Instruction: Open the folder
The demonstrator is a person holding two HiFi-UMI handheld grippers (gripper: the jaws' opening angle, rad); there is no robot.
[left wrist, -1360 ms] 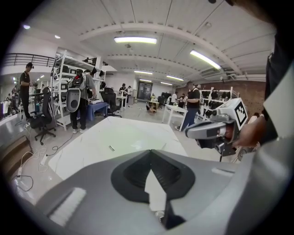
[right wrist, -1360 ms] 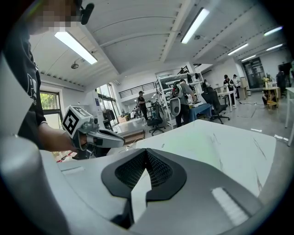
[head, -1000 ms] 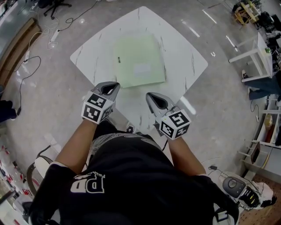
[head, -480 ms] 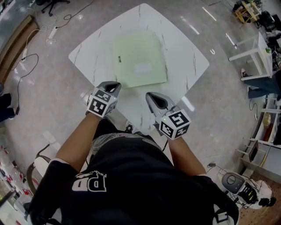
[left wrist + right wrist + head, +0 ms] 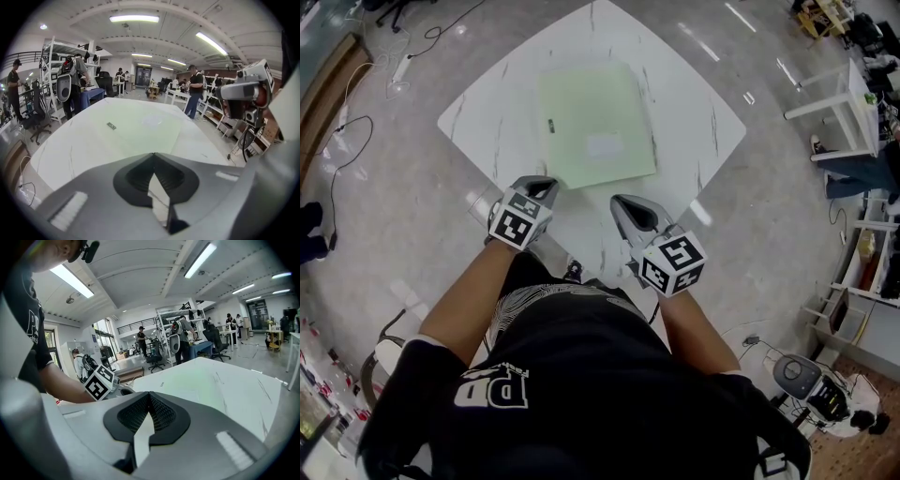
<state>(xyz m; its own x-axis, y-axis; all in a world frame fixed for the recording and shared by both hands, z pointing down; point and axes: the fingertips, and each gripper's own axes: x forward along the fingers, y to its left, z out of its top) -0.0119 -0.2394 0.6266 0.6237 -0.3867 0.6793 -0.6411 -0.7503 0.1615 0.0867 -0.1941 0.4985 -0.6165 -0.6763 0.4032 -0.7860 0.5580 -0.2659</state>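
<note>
Looking at a thin, pale green folder [image 5: 595, 122], rectangular and matte, lying flat and closed toward twelve o'clock on the glossy white marble-patterned table [image 5: 703, 112]. Holding the left gripper [image 5: 541, 182] just short of the folder's six o'clock edge, jaws pressed together on nothing, probably lining up for slipping under the cover. Holding the right gripper [image 5: 624, 201] at five o'clock, likewise closed and empty, apparently waiting in reserve.

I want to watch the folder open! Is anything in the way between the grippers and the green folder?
Nothing visible is. Only bare white table lies between the folder and the left gripper and right gripper, both shut and empty.
</note>
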